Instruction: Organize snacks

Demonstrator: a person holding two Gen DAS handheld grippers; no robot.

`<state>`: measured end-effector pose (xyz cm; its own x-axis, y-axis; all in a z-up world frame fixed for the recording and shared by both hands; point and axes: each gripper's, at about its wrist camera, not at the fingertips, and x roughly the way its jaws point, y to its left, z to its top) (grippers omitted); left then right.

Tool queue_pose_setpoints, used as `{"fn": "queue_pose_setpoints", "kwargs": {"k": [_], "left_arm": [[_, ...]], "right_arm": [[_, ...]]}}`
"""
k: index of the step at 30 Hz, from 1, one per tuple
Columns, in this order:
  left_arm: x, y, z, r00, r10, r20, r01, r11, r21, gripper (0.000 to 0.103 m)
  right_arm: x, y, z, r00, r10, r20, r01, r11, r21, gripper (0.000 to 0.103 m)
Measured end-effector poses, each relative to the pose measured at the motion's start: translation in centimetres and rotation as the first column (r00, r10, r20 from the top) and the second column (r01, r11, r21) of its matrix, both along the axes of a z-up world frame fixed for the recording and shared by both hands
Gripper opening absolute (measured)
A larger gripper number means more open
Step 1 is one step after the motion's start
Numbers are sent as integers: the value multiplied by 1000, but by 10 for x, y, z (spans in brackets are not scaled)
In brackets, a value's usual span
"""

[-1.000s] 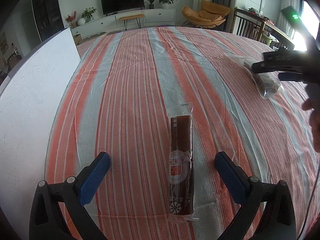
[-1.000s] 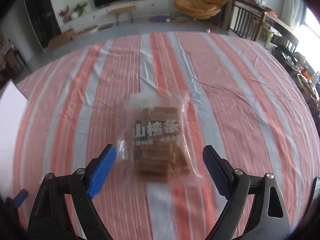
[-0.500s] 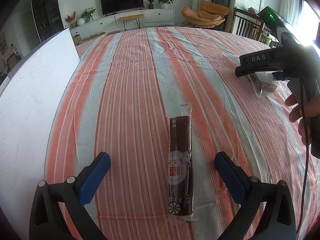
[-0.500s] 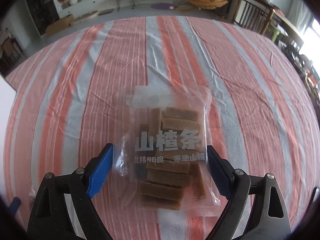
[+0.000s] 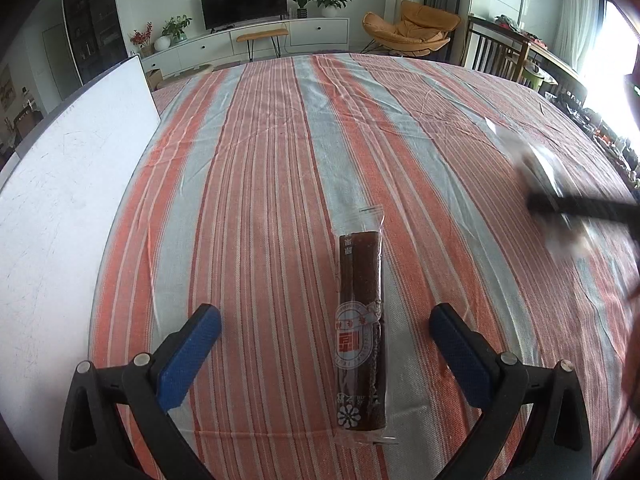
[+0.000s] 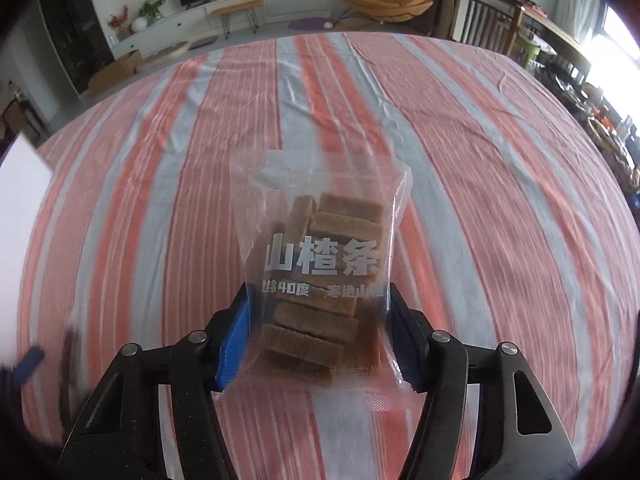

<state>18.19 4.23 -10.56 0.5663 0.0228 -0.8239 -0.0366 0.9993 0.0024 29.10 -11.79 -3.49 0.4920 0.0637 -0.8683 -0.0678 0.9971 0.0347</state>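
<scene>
My right gripper (image 6: 318,336) is shut on a clear bag of brown snack strips (image 6: 320,272) with white printed characters, and holds it off the striped cloth. In the left wrist view it shows blurred at the right edge (image 5: 560,204). My left gripper (image 5: 324,340) is open, low over the cloth. A long dark snack roll (image 5: 360,328) in a clear wrapper lies lengthwise between its jaws, nearer the right one, untouched.
An orange, grey and white striped tablecloth (image 5: 280,160) covers the table. A white board (image 5: 68,184) lies along the left side; its corner shows in the right wrist view (image 6: 16,184). Chairs and a TV cabinet stand beyond the far edge.
My right gripper came down around the bag of strips, closed on it and lifted it. My left gripper and the snack roll have not moved.
</scene>
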Motion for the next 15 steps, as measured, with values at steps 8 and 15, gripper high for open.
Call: {"fn": "queue_pose_setpoints", "kwargs": {"k": [8, 15], "left_arm": [[0, 0, 0, 1000, 0, 0, 0, 1000, 0, 103], [1, 0, -1, 1000, 0, 1, 0, 1000, 0, 103]], "right_arm": [[-87, -8, -3, 996, -35, 87, 32, 999, 31, 65], [-86, -2, -9, 993, -1, 120, 3, 1000, -10, 76]]}}
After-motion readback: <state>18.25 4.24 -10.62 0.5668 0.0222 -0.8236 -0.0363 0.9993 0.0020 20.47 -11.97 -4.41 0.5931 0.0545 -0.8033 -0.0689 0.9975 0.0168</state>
